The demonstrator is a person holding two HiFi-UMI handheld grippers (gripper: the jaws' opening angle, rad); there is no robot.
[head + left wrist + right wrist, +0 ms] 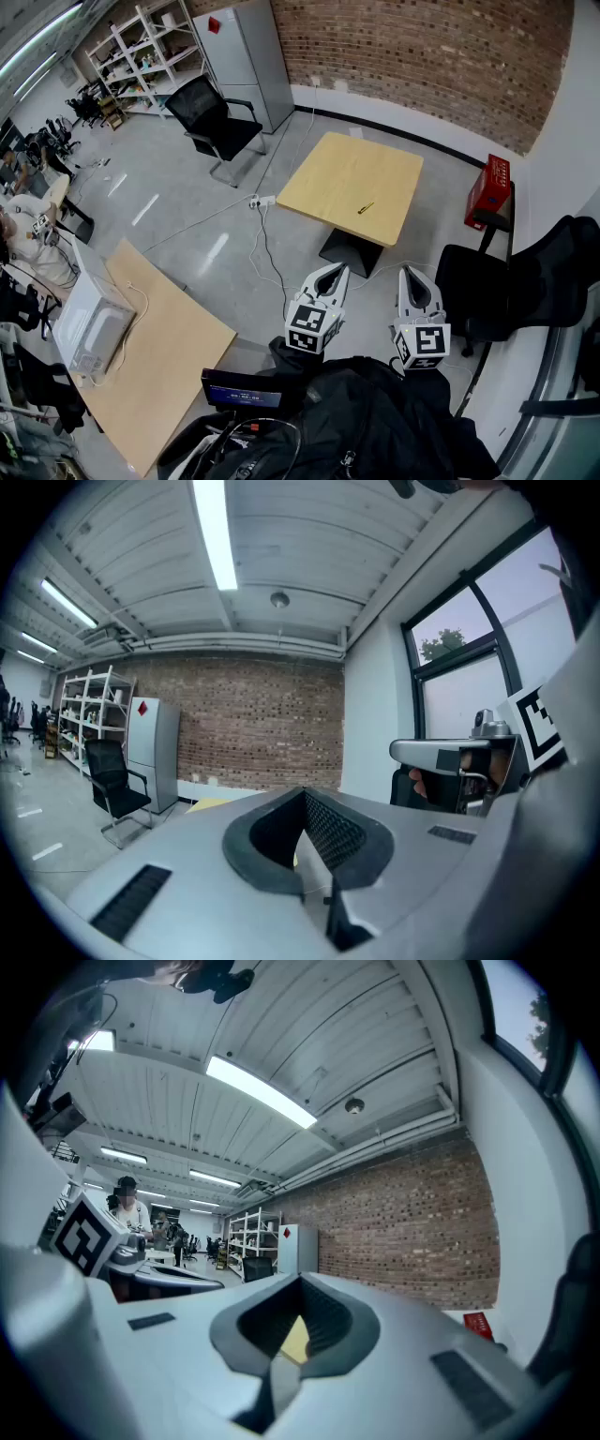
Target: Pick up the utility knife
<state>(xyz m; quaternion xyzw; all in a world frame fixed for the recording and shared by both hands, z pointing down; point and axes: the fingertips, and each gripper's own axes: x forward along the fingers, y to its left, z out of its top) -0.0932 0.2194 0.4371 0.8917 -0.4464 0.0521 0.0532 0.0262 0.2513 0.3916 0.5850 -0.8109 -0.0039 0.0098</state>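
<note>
The utility knife point(366, 208), small, yellow and black, lies on a square light-wood table point(328, 169) across the floor, far ahead of both grippers. My left gripper point(329, 274) and right gripper point(412, 275) are held side by side at waist height, pointing toward that table. Both are shut with nothing between the jaws. In the left gripper view the gripper point(305, 799) shows its jaws meeting at the tips, as does the gripper point(300, 1282) in the right gripper view. A sliver of the table point(295, 1340) shows through the right jaws. The knife is not visible in either gripper view.
Cables point(267, 253) trail over the grey floor between me and the table. A black office chair point(214, 120) stands at the left, black chairs point(525, 291) at the right, a red box point(491, 191) by the wall, and a long wooden desk point(155, 361) with a white appliance near left.
</note>
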